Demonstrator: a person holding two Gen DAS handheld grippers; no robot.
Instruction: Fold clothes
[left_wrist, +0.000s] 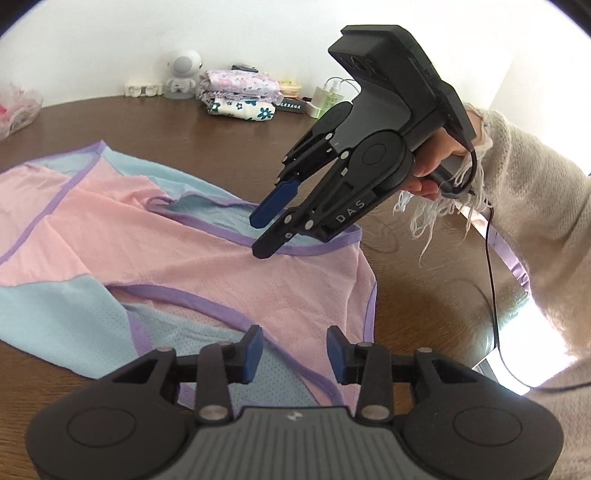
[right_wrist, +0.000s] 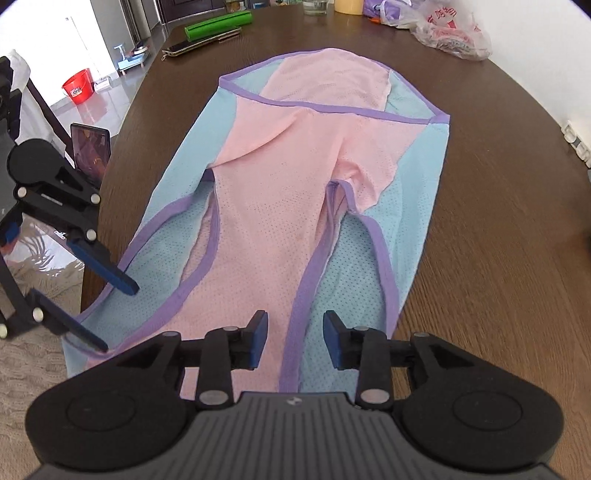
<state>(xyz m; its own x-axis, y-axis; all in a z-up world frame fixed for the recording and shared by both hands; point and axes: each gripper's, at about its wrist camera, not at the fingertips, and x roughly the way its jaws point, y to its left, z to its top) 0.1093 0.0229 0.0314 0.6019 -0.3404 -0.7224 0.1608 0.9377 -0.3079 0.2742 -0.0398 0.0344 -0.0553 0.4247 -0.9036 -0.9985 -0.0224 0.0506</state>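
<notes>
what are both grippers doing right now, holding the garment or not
left gripper: open, holding nothing, above the garment
right gripper: open, holding nothing

Black gripper, blue pads, frayed cream sleeve

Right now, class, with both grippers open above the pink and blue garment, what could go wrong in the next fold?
The garment has loose layered purple-trimmed edges; one gripper may pinch only one layer. The left gripper hovers near the table edge, so cloth could slide off.
</notes>
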